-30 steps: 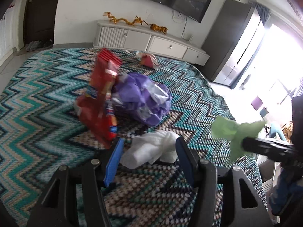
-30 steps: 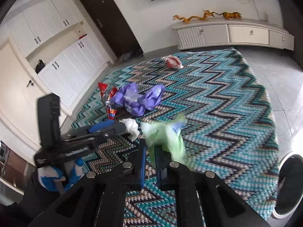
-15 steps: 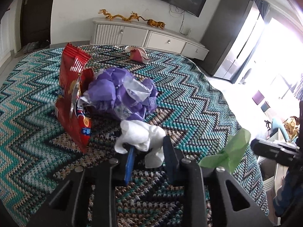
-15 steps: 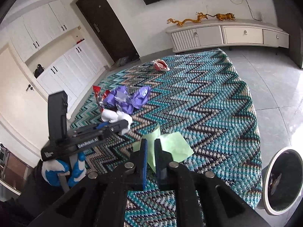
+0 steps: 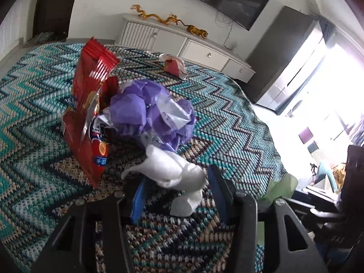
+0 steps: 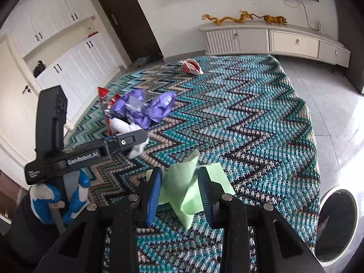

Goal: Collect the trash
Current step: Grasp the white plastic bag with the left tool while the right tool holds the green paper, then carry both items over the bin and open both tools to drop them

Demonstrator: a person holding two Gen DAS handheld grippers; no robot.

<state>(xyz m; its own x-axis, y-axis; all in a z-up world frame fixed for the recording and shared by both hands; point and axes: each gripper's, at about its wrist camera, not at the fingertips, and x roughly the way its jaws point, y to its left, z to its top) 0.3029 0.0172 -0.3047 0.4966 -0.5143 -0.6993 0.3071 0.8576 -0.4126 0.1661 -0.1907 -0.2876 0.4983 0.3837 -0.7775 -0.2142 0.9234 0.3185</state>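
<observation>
In the left wrist view my left gripper [image 5: 179, 195] is open, its blue pads on either side of a crumpled white tissue [image 5: 173, 173] that hangs between them. Behind it lie a purple wrapper [image 5: 150, 113] and a red snack bag [image 5: 91, 118] on the zigzag rug [image 5: 227, 132]. In the right wrist view my right gripper [image 6: 179, 193] is open, with a green paper [image 6: 184, 193] loose between its pads. The left gripper [image 6: 127, 143] also shows there beside the tissue [image 6: 122, 125]. A red-and-white wrapper [image 6: 193, 67] lies farther back.
A round bin [image 6: 336, 223] stands on the tiled floor at the lower right of the right wrist view, off the rug's edge. A low white cabinet [image 6: 273, 41] runs along the far wall. White cupboards [image 6: 68, 56] line the left side.
Both grippers have opened: the left one was shut on the white tissue, the right one on the green paper. Both items now sit loose between the pads. The left gripper has lifted.
</observation>
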